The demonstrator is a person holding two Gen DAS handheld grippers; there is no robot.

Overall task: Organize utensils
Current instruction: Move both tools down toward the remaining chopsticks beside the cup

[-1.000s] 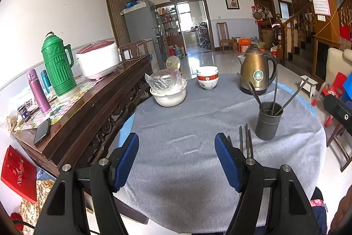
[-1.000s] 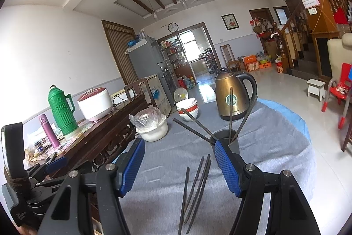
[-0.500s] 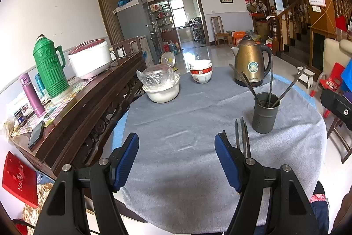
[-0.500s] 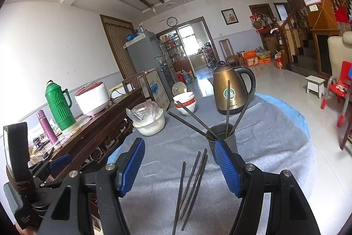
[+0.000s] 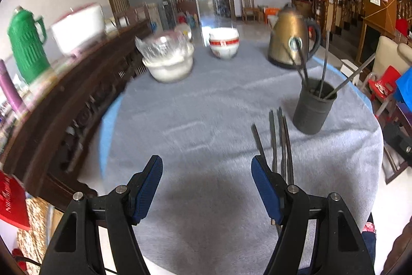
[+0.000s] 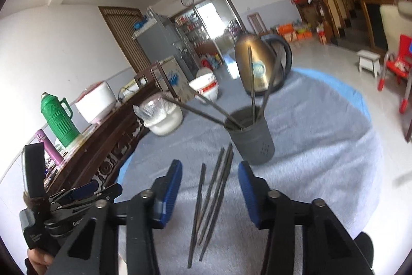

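Chopsticks (image 6: 211,200), dark and thin, are lying loose in a small bunch on the round table (image 5: 206,120), which is wearing a grey cloth over a blue edge; more chopsticks are standing tilted in a dark cup (image 6: 251,137) just beyond the bunch. The right gripper (image 6: 209,193) is hovering over the loose chopsticks, its blue-padded jaws having just been closing, with the chopsticks lying between them but not pressed. The left gripper (image 5: 207,190) is hanging released over bare cloth, the loose chopsticks showing just past its right finger. Farther back on the table a bronze kettle (image 5: 291,39), stacked bowls (image 5: 223,44) and a covered white bowl (image 5: 168,61) are standing well apart. A dark wooden sideboard (image 5: 77,84) beside the table is carrying a green flask (image 5: 25,45) and a white cooker (image 5: 79,27). Beyond, a tiled floor is leading to a doorway, a staircase and a red chair (image 6: 397,61).
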